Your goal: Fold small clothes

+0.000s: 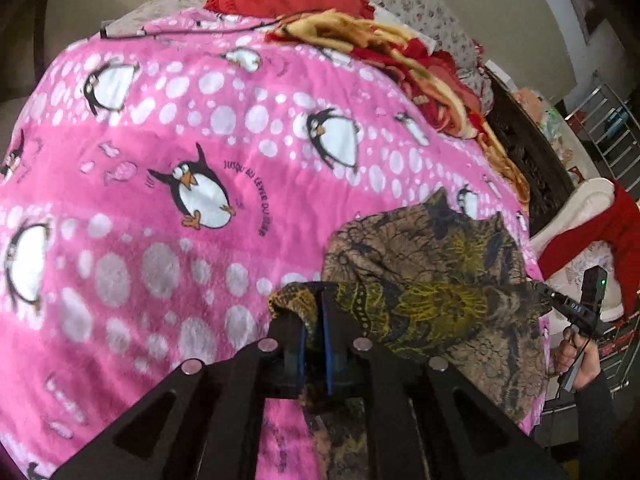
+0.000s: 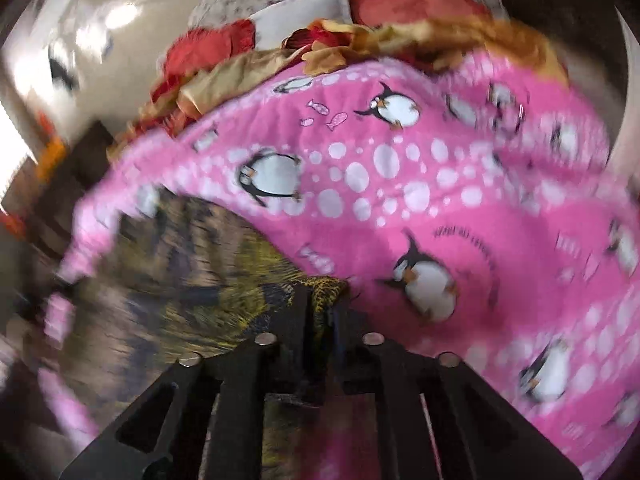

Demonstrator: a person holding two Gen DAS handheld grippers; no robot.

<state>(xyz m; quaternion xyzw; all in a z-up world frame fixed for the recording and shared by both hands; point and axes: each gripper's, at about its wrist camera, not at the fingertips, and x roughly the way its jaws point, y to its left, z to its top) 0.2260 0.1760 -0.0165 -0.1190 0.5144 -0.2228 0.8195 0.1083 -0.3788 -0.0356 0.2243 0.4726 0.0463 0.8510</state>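
Note:
A small brown garment (image 1: 432, 280) with a black and yellow print lies near the right edge of a pink penguin blanket (image 1: 160, 160). My left gripper (image 1: 318, 300) is shut on the garment's near left corner, and cloth bunches over its blue pads (image 1: 327, 336). At the far right a hand (image 1: 576, 360) holds my right gripper (image 1: 560, 300) against the garment's other corner. The right wrist view is blurred. There my right gripper (image 2: 320, 300) pinches the yellow-printed edge of the garment (image 2: 180, 264), which spreads to the left over the blanket (image 2: 440, 200).
A crumpled red and gold blanket (image 1: 400, 48) and floral pillows (image 1: 420, 4) are heaped at the bed's far end. A dark carved bed frame (image 1: 532, 160) runs along the right side. Beyond it are red and white cloth (image 1: 592, 232) and a metal rack (image 1: 612, 120). A black cable (image 1: 180, 32) crosses the blanket's far edge.

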